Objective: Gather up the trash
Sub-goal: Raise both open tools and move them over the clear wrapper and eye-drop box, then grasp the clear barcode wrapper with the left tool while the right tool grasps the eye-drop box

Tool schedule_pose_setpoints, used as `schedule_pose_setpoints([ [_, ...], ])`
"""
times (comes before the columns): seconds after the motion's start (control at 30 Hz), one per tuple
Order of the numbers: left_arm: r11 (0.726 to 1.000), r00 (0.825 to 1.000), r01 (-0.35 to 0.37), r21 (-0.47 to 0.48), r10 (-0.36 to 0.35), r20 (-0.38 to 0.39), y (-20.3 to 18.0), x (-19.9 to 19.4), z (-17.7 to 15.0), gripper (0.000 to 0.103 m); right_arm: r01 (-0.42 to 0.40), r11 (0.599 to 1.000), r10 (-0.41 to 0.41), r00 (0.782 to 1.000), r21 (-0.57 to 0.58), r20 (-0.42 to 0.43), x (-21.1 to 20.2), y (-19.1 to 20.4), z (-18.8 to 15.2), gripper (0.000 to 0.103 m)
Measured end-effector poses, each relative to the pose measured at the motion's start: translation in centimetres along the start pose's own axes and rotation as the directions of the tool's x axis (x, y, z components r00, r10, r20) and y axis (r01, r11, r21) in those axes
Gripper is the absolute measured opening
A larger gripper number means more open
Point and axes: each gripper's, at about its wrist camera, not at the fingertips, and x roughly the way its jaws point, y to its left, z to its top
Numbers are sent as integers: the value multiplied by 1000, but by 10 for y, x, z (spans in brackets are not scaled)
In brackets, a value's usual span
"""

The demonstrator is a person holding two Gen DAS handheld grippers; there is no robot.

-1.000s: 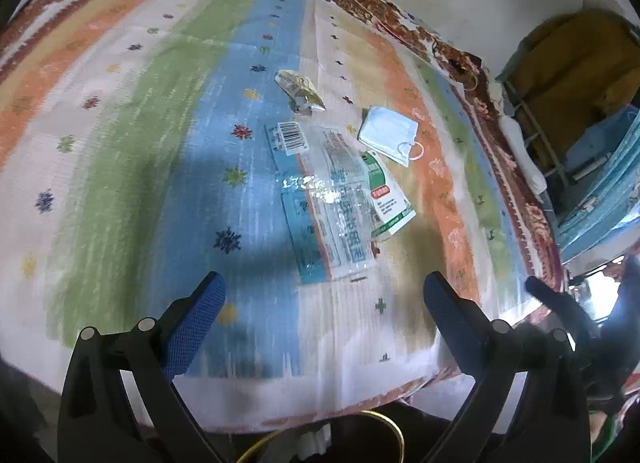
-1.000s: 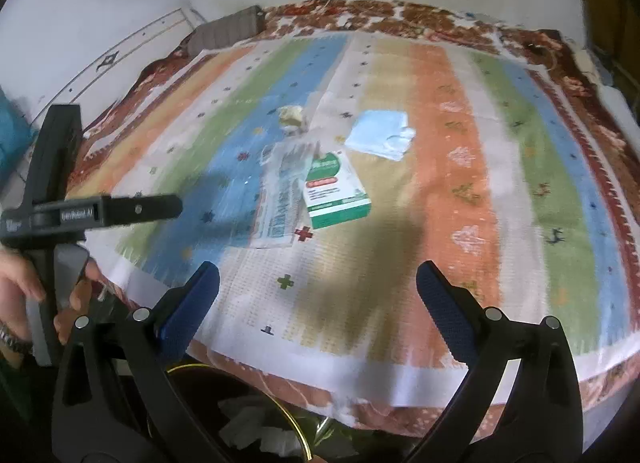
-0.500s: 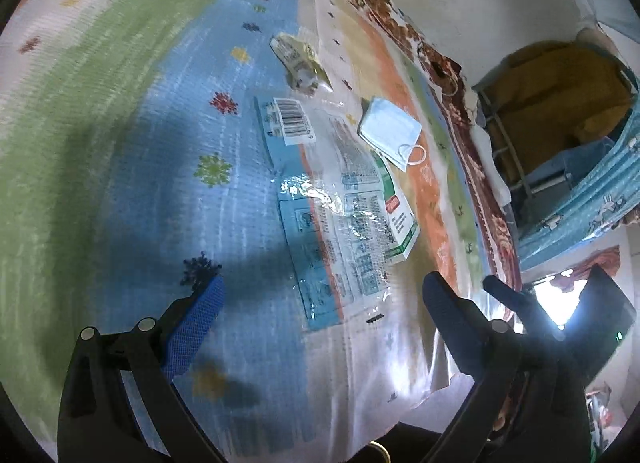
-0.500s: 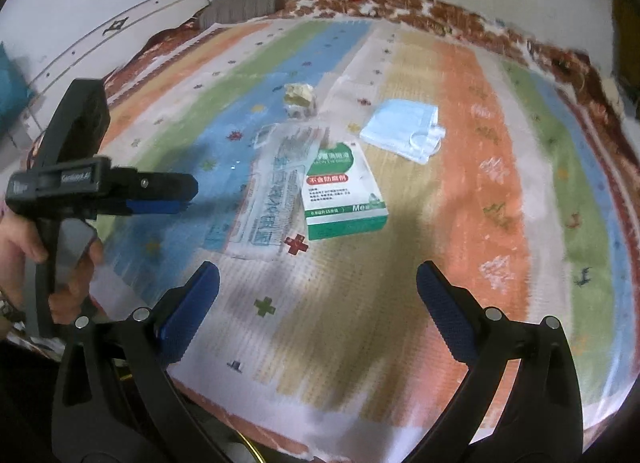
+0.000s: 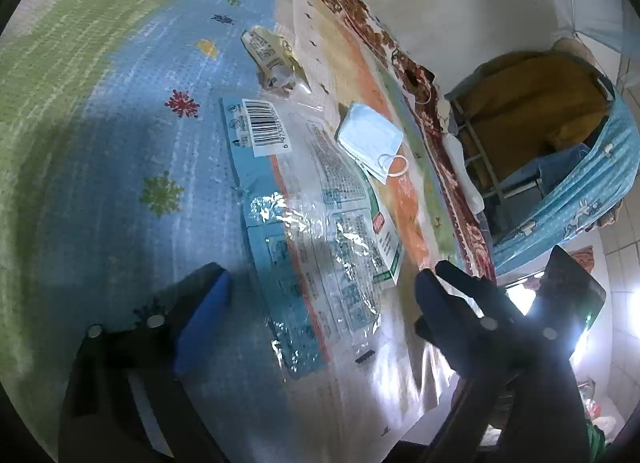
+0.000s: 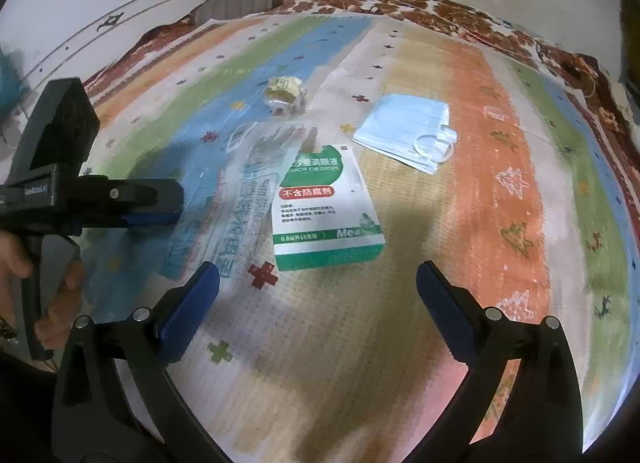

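Left gripper (image 5: 320,295) gaping over clear wrapper (image 5: 316,247); right gripper (image 6: 318,283) released, empty. Pinch near edge low (film probably slippery), lift slowly.

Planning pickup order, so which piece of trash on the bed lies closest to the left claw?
The clear plastic wrapper with the barcode: its near end lies between the open left claw's fingers. The crumpled yellow packet and face mask lie farther away.
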Motion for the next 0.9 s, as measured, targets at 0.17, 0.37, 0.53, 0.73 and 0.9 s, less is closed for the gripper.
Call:
schedule_pose_setpoints([
  [0.17, 1000, 1000, -16, 4, 16, 9, 4, 4, 3, 67, 4, 1000, -4, 1000, -11, -14, 13, 2, 2, 93],
  [0.37, 996, 999, -41, -76, 41, 3, 20, 8, 13, 21, -8, 1000, 8, 1000, 23, 0, 18, -12, 4, 93],
  [0.53, 991, 1000, 29, -134, -30, -4, 34, 8, 17, 15, -25, 999, 25, 1000, 32, -5, 24, -16, 7, 93],
  [0.73, 988, 996, 89, -125, -91, -9, 32, 11, 18, 22, -42, 999, 43, 999, 26, -24, 32, -11, 8, 92],
  [0.9, 983, 990, 140, -120, -142, -8, 29, 14, 17, 29, -52, 998, 54, 998, 38, -38, 35, -11, 5, 92],
])
